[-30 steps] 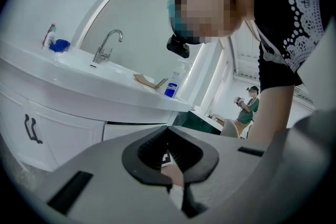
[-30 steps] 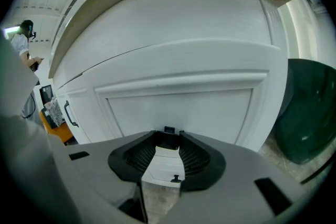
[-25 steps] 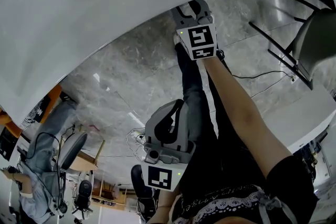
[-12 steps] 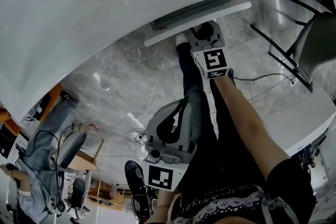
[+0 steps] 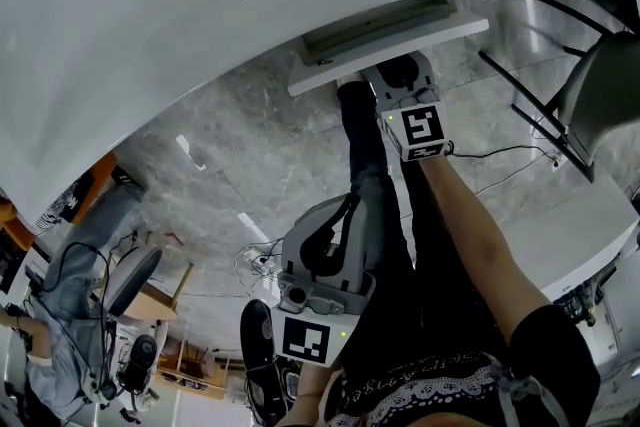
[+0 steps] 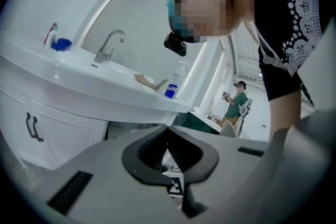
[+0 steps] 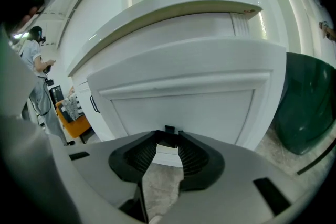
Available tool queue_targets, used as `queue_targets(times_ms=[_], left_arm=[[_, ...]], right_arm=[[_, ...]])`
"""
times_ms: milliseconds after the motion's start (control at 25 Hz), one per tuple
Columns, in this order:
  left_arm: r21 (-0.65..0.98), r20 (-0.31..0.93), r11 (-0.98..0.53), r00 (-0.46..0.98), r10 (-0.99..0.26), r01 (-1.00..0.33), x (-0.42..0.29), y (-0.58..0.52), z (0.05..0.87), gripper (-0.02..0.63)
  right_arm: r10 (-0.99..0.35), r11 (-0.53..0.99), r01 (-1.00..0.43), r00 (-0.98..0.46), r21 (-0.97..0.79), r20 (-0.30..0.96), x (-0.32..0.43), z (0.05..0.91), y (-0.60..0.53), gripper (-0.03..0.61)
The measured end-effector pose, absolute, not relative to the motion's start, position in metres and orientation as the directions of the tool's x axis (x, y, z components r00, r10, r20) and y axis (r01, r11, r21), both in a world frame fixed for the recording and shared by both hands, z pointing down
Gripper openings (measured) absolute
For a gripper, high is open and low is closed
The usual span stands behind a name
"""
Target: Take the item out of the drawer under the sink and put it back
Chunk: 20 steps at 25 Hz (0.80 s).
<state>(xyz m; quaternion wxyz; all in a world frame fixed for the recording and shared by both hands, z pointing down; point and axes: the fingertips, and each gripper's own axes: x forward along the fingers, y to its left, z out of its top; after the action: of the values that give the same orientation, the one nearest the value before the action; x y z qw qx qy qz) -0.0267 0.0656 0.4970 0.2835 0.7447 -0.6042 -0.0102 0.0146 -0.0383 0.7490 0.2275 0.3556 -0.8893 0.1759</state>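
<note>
A white drawer (image 5: 392, 42) stands pulled part way out from under the white sink counter (image 5: 250, 5); its grey inside (image 5: 378, 15) shows no item that I can make out. My right gripper (image 5: 393, 67) is at the drawer's front. In the right gripper view the drawer panel (image 7: 184, 105) fills the picture and the small black handle (image 7: 169, 129) sits between the tips of my right gripper (image 7: 169, 136), whose jaws have just been closing on it. My left gripper (image 5: 345, 205) hangs low over the floor, shut and empty (image 6: 168, 131).
A dark chair (image 5: 590, 85) and a cable (image 5: 500, 153) lie to the right on the marble floor. A dark green bin (image 7: 310, 102) stands beside the cabinet. The faucet (image 6: 108, 43) and a cabinet door handle (image 6: 33, 128) show at the left. My legs and shoe (image 5: 262, 355) are below.
The drawer has slid out from under the sink as my right gripper drew back toward me with the handle. The left gripper has stayed where it was.
</note>
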Motion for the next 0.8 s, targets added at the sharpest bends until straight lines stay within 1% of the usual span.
queue_targets(times_ms=[120, 200, 320, 520, 800], left_arm=[[0.436, 0.330, -0.112, 0.274, -0.903, -0.893, -0.023, 0.062, 0.498, 0.003], [0.437, 0.330, -0.116, 0.279, -0.902, -0.892, -0.018, 0.060, 0.498, 0.003], [0.432, 0.327, -0.135, 0.294, -0.898, -0.892, -0.011, 0.059, 0.497, 0.003], [0.421, 0.328, -0.125, 0.279, -0.902, -0.899, -0.016, 0.056, 0.489, 0.003], [0.388, 0.315, -0.107, 0.241, -0.918, -0.915, -0.012, 0.049, 0.466, 0.003]], right_arm=[[-0.574, 0.661, -0.735, -0.626, -0.153, 0.528, 0.030, 0.745, -0.031, 0.129], [-0.574, 0.650, -0.745, -0.610, -0.150, 0.546, 0.049, 0.749, -0.020, 0.012], [-0.536, 0.690, -0.713, -0.619, -0.125, 0.574, 0.066, 0.754, -0.007, 0.014], [-0.553, 0.684, -0.717, -0.630, -0.135, 0.546, 0.065, 0.722, -0.017, 0.014], [-0.520, 0.707, -0.685, -0.671, -0.175, 0.528, 0.068, 0.673, -0.025, 0.012]])
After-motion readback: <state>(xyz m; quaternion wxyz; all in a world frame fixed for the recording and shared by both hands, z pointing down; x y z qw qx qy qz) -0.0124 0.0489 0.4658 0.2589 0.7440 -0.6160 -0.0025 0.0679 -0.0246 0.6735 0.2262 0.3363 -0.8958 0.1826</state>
